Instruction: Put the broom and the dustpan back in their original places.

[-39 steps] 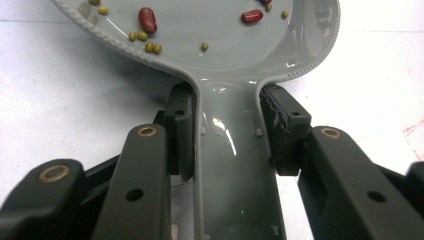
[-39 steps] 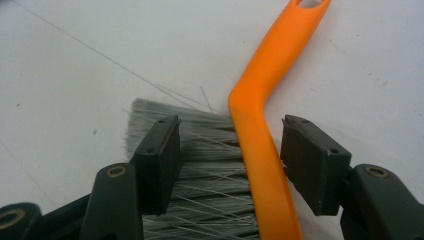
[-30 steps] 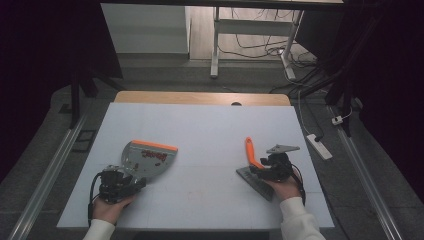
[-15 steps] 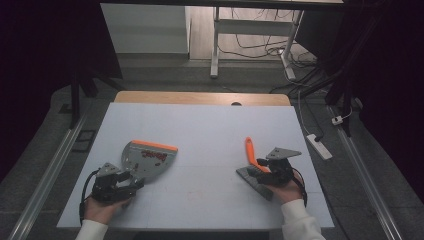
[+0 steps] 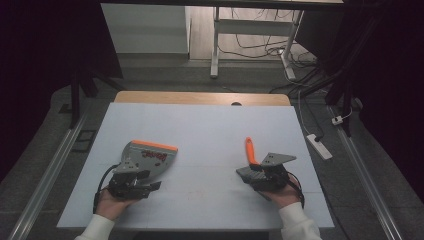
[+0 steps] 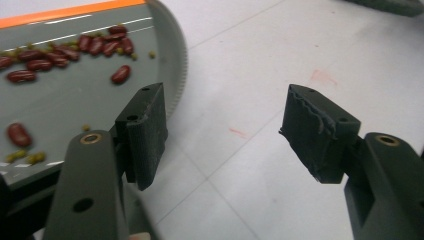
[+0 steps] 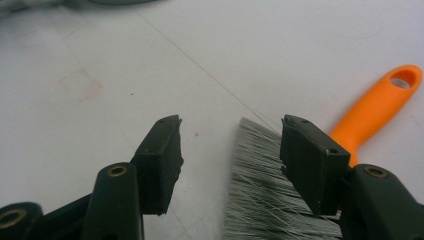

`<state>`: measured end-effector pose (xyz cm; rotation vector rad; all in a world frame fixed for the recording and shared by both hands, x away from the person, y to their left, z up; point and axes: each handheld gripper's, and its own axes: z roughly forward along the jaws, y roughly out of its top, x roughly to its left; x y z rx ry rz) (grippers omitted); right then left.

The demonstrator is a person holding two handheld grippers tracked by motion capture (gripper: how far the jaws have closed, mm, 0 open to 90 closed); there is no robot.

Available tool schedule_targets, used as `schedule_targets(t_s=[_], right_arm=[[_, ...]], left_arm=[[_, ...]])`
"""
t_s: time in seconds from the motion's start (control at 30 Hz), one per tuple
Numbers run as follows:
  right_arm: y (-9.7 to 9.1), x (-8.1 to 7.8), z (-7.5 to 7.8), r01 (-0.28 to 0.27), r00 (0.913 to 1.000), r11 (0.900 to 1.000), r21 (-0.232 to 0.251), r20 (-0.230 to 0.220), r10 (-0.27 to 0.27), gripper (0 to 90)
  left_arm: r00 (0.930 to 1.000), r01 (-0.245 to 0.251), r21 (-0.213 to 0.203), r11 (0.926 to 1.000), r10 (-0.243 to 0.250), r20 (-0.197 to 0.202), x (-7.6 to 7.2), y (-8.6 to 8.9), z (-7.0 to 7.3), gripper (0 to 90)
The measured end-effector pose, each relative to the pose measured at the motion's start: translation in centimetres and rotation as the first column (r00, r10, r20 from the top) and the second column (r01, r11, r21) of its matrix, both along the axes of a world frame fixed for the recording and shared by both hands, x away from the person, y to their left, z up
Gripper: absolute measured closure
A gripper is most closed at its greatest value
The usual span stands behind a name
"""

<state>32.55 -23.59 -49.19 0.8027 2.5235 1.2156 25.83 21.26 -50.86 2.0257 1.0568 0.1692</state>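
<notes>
Left gripper (image 5: 131, 182): black body, black cable looping off rear. Right gripper (image 5: 264, 172): grey three-cornered plate sitting on top. Jaws showing black ridged pads, brass-ringed screw holes. Person wearing white sleeves (image 5: 299, 224).

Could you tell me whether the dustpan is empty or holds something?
It holds something: red beans and small green ones lie on the dustpan.

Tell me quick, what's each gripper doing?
Left gripper: open, holding nothing.
Right gripper: open, grey-bristled orange-handled brush lying between jaws, ungripped.
</notes>
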Motion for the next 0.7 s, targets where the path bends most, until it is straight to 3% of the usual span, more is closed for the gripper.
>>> schedule_targets(t_s=[0.23,0.7], right_arm=[[0.64,-0.39,-0.06,-0.064,0.9978,0.9978,0.013,0.018,0.064,41.9],[0.48,-0.41,0.09,-0.059,0.9978,0.998,0.023,0.033,0.058,42.0]], left_arm=[[0.9999,0.004,-0.005,1.0,-0.004,-0.01,0.08,-0.34,-0.12,35.2],[0.9998,0.012,-0.019,0.9998,-0.012,-0.014,-0.05,-0.46,-0.25,35.2]])
